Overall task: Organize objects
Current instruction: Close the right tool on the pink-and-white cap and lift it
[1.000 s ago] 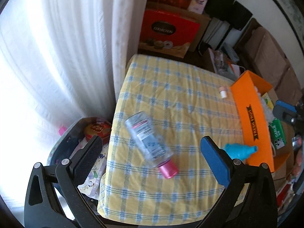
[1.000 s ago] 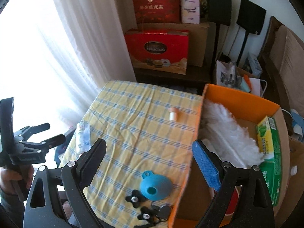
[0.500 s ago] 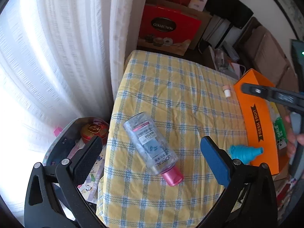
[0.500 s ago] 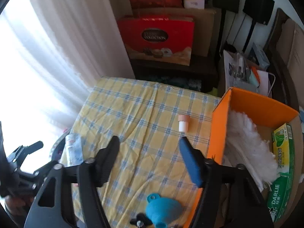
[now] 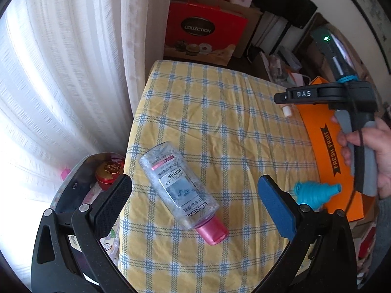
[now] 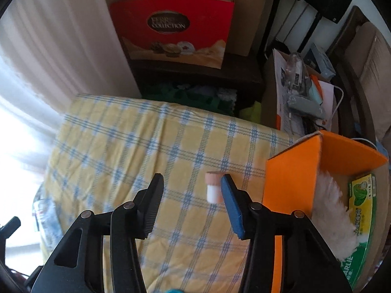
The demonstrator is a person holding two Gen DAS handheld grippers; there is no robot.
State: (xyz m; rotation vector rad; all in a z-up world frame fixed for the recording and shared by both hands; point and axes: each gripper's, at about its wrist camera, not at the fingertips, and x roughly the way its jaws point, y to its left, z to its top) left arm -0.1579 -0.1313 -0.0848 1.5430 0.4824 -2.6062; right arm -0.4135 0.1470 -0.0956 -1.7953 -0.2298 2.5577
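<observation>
I find the orange box point(image 6: 293, 178) at the tabletop's point(image 5: 220, 112) right edge, as before. My right tool point(image 6: 189, 200) has dropped from above that box toward the small pink-capped vial point(image 6: 212, 190) beside it; its jaws are closing, not yet gripping the vial between them. My left tool point(image 5: 193, 195) remains spread above the micellar water bottle point(image 5: 180, 185), now slightly nearer.

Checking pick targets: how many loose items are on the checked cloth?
3. Clear bottle lying near the front-left edge; small white vial by the orange box's far end; blue funnel beside the box, nearer. Others may be hidden.
</observation>
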